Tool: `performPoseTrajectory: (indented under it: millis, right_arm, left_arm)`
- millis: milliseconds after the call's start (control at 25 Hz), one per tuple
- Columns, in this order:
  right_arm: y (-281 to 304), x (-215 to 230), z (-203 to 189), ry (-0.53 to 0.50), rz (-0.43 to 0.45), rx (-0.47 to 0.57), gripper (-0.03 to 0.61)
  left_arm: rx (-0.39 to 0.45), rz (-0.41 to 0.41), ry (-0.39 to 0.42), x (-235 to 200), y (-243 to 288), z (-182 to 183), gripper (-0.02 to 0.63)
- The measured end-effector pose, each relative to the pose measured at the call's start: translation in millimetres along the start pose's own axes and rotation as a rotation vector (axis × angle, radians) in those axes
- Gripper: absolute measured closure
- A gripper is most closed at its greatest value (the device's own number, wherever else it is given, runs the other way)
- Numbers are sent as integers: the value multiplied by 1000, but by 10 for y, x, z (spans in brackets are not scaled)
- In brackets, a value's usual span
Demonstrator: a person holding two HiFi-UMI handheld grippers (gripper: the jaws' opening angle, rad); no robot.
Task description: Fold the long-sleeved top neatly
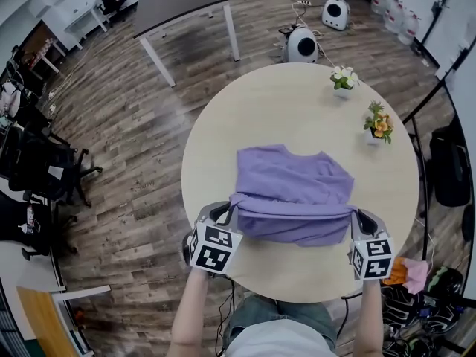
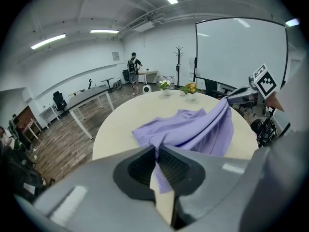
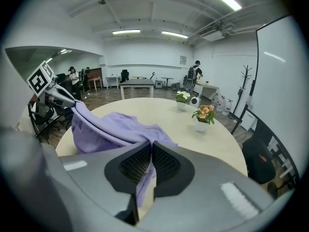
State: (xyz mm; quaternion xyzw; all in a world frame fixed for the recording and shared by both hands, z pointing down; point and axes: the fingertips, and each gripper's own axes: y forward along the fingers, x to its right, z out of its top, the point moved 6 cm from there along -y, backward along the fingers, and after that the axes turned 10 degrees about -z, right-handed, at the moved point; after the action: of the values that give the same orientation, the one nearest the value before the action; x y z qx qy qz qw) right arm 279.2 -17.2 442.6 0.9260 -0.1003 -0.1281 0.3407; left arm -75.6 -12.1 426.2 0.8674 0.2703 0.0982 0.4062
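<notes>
My left claw [image 1: 225, 213] is clamped on the purple top [image 1: 294, 188] at its near-left corner. The lifted edge runs taut to my right claw [image 1: 358, 216], pinched shut on the near-right corner. The far half lies on the round table [image 1: 297, 103]. I cannot make out the sleeves.

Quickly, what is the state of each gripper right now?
The left gripper is closed, holding the purple top.
The right gripper is closed, holding the same purple top.

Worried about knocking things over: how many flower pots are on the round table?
2. The white-flowered pot stands at the far edge; the orange-flowered pot nearer, by the right edge. None seems hidden.
</notes>
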Motion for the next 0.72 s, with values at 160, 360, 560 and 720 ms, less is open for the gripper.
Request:
performPoseTrajectory:
  millis: [160, 360, 560, 720]
  right_arm:
    - [157, 74, 120, -8, 6, 2, 538]
    - [363, 168, 264, -8, 20, 4, 538]
    - [646, 226, 375, 16, 48, -19, 538]
    - [878, 266, 428, 34, 70, -46, 538]
  left_arm:
    - [-10, 4, 26, -106, 134, 171, 477]
    - [-28, 3, 49, -223, 302, 356, 477]
    - [-44, -8, 38, -418, 534, 481, 475]
    - [-69, -22, 24, -552, 753, 577, 474]
